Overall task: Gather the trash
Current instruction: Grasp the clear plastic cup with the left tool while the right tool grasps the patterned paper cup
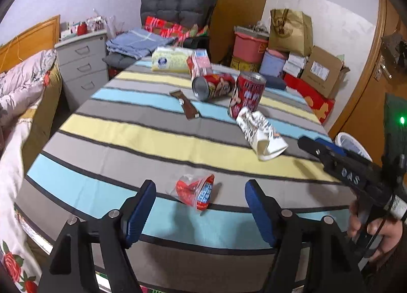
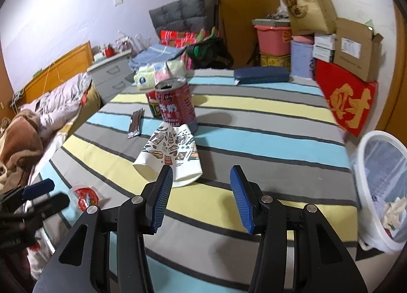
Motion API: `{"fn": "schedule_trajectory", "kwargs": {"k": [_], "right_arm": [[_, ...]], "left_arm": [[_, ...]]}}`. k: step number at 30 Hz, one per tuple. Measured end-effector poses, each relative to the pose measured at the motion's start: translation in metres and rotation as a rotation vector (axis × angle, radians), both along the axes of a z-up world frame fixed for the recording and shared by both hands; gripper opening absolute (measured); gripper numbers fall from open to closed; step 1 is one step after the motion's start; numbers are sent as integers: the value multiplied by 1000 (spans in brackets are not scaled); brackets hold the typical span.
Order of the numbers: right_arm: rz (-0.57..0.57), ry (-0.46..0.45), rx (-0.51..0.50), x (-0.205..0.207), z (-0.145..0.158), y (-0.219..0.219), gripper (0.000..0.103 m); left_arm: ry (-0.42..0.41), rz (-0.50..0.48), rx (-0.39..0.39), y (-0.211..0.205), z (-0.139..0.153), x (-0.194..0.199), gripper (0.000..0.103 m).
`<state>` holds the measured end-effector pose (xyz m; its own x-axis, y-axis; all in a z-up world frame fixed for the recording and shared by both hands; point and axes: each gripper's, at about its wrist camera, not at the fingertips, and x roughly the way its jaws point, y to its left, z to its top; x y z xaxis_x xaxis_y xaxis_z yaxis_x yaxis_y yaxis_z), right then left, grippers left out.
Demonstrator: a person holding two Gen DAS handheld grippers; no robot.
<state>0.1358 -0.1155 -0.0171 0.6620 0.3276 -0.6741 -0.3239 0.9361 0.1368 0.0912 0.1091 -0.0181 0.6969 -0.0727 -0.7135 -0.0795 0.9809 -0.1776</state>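
Two grippers, left gripper (image 1: 201,206) spread wide and empty around a red plastic wrapper (image 1: 195,192), right gripper (image 2: 201,198) equally agape, empty, facing a crushed paper cup (image 2: 170,156), wastebasket (image 2: 381,191) standing ready beside the table (image 2: 267,140).

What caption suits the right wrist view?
Open right gripper faces a crushed patterned paper cup on the striped tablecloth.

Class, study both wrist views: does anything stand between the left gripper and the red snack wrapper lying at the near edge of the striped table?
Nothing visible does. The left gripper has its jaws open with the red snack wrapper directly ahead, between them in line, on bare striped table. The flattened paper cup and cans lie farther back.
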Motion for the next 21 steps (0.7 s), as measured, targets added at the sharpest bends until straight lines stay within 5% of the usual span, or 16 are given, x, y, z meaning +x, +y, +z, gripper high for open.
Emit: {"fn": "schedule_trajectory", "kwargs": {"k": [21], "right_arm": [[59,152,10,35,-21,27,55]], "left_arm": [[76,10,16,27,-35,28,72]]}}
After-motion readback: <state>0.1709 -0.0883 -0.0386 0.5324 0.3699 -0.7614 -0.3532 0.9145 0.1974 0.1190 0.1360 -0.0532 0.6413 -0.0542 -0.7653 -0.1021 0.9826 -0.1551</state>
